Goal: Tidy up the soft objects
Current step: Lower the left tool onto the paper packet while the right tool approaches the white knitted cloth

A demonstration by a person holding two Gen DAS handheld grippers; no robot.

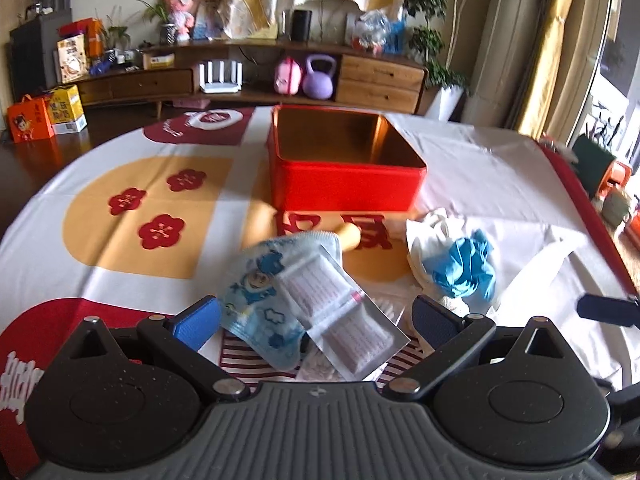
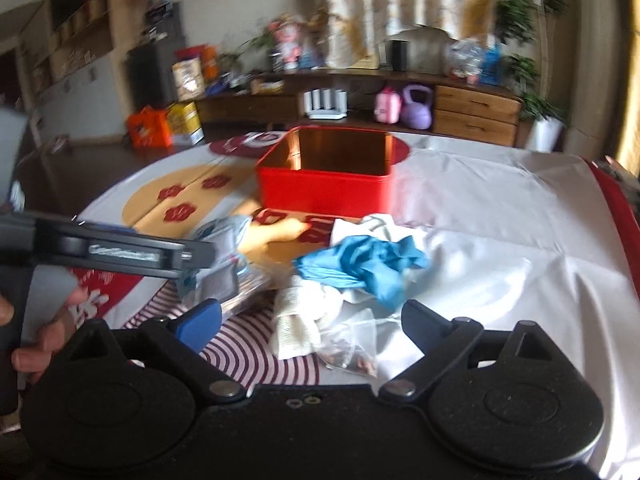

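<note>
An open, empty red tin box stands mid-table; it also shows in the right wrist view. My left gripper is open around a blue cartoon-print pouch and a clear sachet pack lying between its fingers. A crumpled blue glove lies on white cloth to the right. My right gripper is open over a white gauze wad and a small clear bag, with the blue glove just ahead.
A wooden roller end lies before the box. A striped mat lies under the pile. The left gripper's body crosses the right view at left. The table edge runs at right.
</note>
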